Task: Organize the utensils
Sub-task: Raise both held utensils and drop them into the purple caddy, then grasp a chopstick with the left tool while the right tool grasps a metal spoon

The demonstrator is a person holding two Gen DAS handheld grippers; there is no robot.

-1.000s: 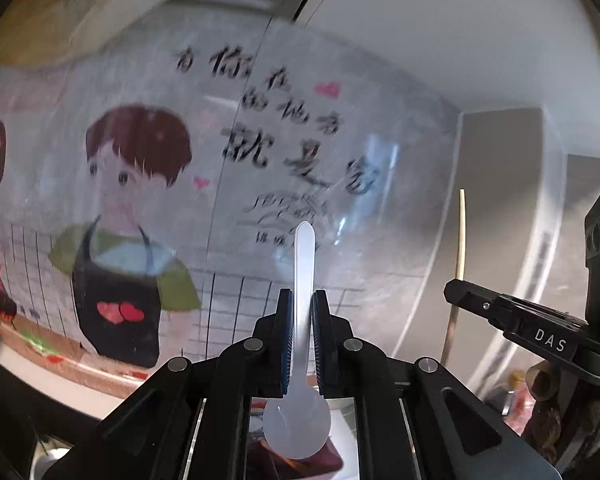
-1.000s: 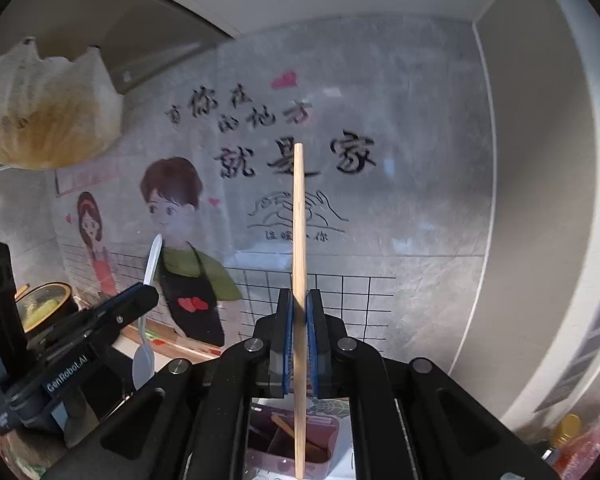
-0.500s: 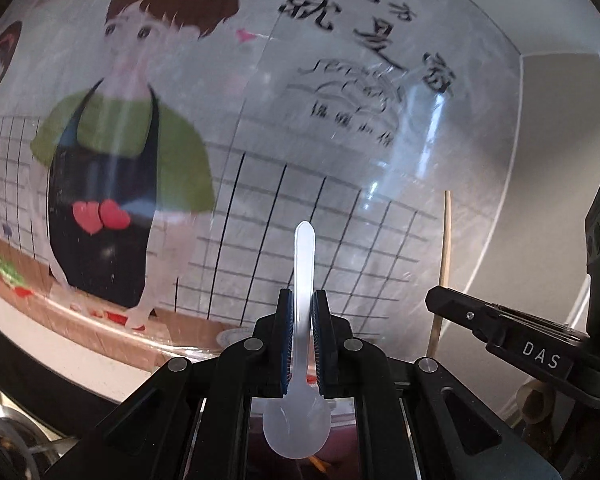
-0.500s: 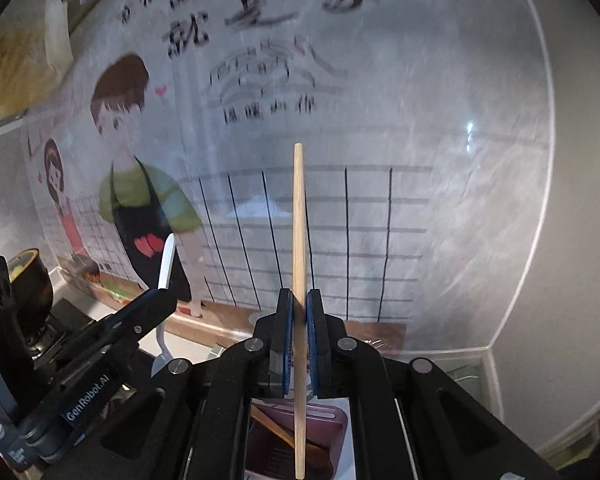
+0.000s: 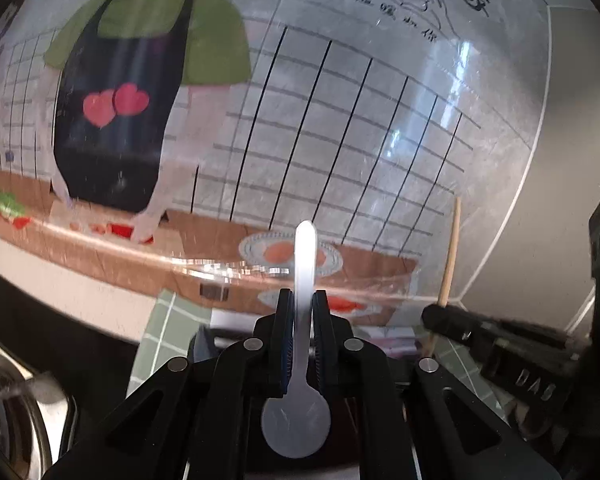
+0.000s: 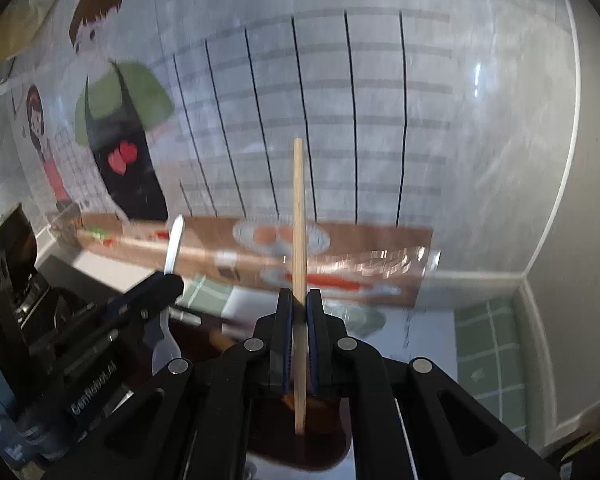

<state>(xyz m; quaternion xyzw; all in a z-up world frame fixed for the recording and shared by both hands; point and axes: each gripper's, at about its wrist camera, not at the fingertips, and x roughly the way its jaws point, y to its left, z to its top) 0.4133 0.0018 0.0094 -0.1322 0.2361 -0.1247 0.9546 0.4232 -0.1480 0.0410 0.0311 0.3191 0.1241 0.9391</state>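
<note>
My left gripper (image 5: 302,300) is shut on a white plastic spoon (image 5: 303,268), handle pointing up, bowl (image 5: 296,426) down toward the camera. My right gripper (image 6: 299,300) is shut on a wooden chopstick (image 6: 298,216) held upright. In the left wrist view the right gripper (image 5: 500,344) and chopstick (image 5: 450,252) show at the right. In the right wrist view the left gripper (image 6: 140,304) and spoon (image 6: 174,246) show at the left. A dark reddish utensil box (image 6: 324,446) lies below the right gripper, mostly hidden.
A wall with a cartoon sticker sheet (image 5: 148,80) stands close ahead. A green checked mat (image 6: 488,344) covers the counter. A metal pot (image 5: 16,412) sits at the lower left of the left wrist view. The wall corner (image 6: 524,276) is at the right.
Both grippers have tilted downward and moved closer to the counter; the wall art slid upward in both views. Each still holds its utensil.
</note>
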